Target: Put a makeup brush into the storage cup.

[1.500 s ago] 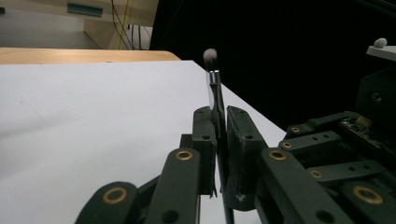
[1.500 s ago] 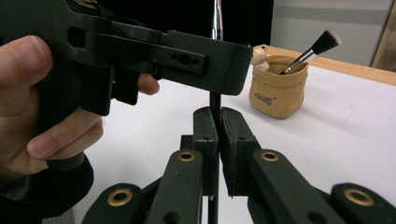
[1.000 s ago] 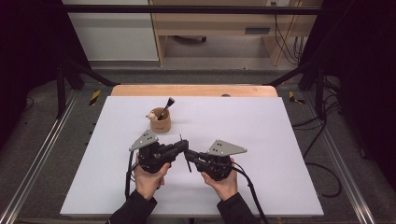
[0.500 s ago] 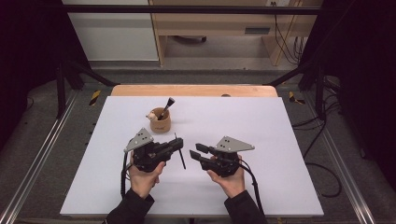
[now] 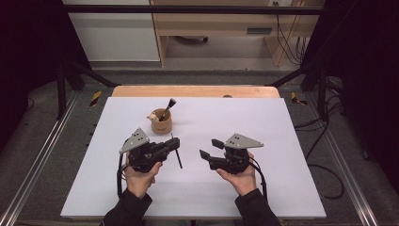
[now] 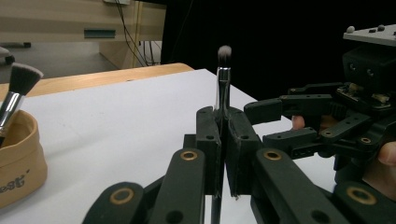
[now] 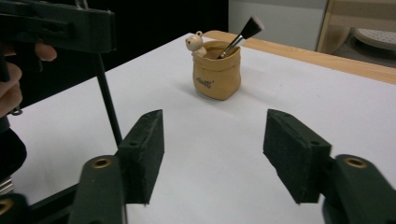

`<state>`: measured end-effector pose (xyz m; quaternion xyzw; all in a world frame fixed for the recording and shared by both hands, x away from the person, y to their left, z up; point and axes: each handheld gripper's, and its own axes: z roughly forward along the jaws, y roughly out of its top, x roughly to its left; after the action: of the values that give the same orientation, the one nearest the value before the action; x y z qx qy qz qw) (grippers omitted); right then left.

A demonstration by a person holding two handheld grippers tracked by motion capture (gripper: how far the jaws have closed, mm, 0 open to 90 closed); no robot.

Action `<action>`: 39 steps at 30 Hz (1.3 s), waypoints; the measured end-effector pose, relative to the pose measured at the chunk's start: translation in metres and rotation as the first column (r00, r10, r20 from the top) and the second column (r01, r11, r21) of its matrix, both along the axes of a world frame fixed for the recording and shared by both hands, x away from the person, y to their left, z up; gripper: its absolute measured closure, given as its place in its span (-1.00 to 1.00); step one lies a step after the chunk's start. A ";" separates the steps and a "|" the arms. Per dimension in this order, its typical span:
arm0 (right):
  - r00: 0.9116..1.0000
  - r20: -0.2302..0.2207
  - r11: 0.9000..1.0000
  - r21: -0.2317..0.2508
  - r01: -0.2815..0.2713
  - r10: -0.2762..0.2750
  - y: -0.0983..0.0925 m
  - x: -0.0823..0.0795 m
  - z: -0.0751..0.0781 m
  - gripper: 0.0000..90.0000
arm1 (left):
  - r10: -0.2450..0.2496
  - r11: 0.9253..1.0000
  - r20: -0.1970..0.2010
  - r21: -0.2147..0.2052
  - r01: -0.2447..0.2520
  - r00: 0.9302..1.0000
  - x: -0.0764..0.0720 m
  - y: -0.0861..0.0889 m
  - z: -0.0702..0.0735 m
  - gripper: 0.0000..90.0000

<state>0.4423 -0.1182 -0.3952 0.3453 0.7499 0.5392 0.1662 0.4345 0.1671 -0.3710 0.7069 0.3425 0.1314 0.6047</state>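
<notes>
A tan pouch-shaped holder (image 5: 161, 125) with a small bear figure stands at the back left of the white board (image 5: 263, 122). A flat-topped makeup brush (image 5: 168, 107) leans in it. My left gripper (image 5: 175, 143) is shut on a thin black brush (image 5: 179, 160), whose pale tip (image 6: 224, 56) sticks up between the jaws in the left gripper view. My right gripper (image 5: 211, 149) lies to its right, apart from it. Its jaws have just been opening and stand wide around bare board (image 7: 212, 149). In the right gripper view the thin brush's handle (image 7: 107, 107) hangs at the left.
The wooden table edge (image 5: 195, 91) runs along the back of the board. Metal rails (image 5: 42, 150) flank both sides, and cables (image 5: 324, 165) lie on the floor at the right. A pale wooden cabinet (image 5: 211, 23) stands behind.
My right gripper, which met the left one at the thin brush, has opened and drawn away to the right. The left gripper has kept still with the brush.
</notes>
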 end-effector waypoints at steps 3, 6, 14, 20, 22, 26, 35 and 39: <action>1.000 0.003 1.000 -0.007 0.015 -0.015 -0.004 0.001 -0.001 -0.32 | 0.002 1.000 0.008 0.012 -0.002 1.000 0.000 0.004 0.002 0.88; 0.999 0.012 0.999 -0.023 0.033 -0.033 -0.010 0.002 -0.001 -0.40 | 0.009 1.000 0.010 0.009 -0.009 1.000 0.000 0.007 0.003 0.88; 0.998 0.025 0.997 -0.026 0.066 -0.066 -0.027 0.001 -0.003 -0.58 | 0.024 0.999 0.019 0.026 -0.025 1.000 0.003 0.016 0.007 0.88; 0.995 0.037 0.996 -0.031 0.089 -0.088 -0.036 0.000 -0.004 -0.68 | 0.040 0.998 0.026 0.040 -0.041 0.999 0.005 0.025 0.010 0.88; 0.995 0.042 0.995 -0.031 0.095 -0.094 -0.039 -0.001 -0.004 -0.70 | 0.048 0.998 0.024 0.043 -0.049 0.999 0.006 0.029 0.010 0.88; 0.994 0.041 0.994 -0.034 0.104 -0.102 -0.047 -0.003 -0.006 -0.74 | 0.058 0.997 0.026 0.057 -0.060 0.998 0.008 0.035 0.011 0.88; 0.989 0.036 0.989 -0.036 0.143 -0.142 -0.068 -0.008 -0.011 -0.79 | 0.069 0.994 0.032 0.085 -0.072 0.997 0.011 0.040 0.015 0.88; 0.987 0.035 0.987 -0.039 0.159 -0.158 -0.077 -0.010 -0.012 -0.80 | 0.073 0.993 0.039 0.094 -0.076 0.997 0.013 0.042 0.018 0.88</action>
<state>0.4321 -0.1951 -0.4076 0.3918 0.7284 0.5140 0.2274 0.4470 0.2089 -0.3534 0.7193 0.3513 0.1827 0.5708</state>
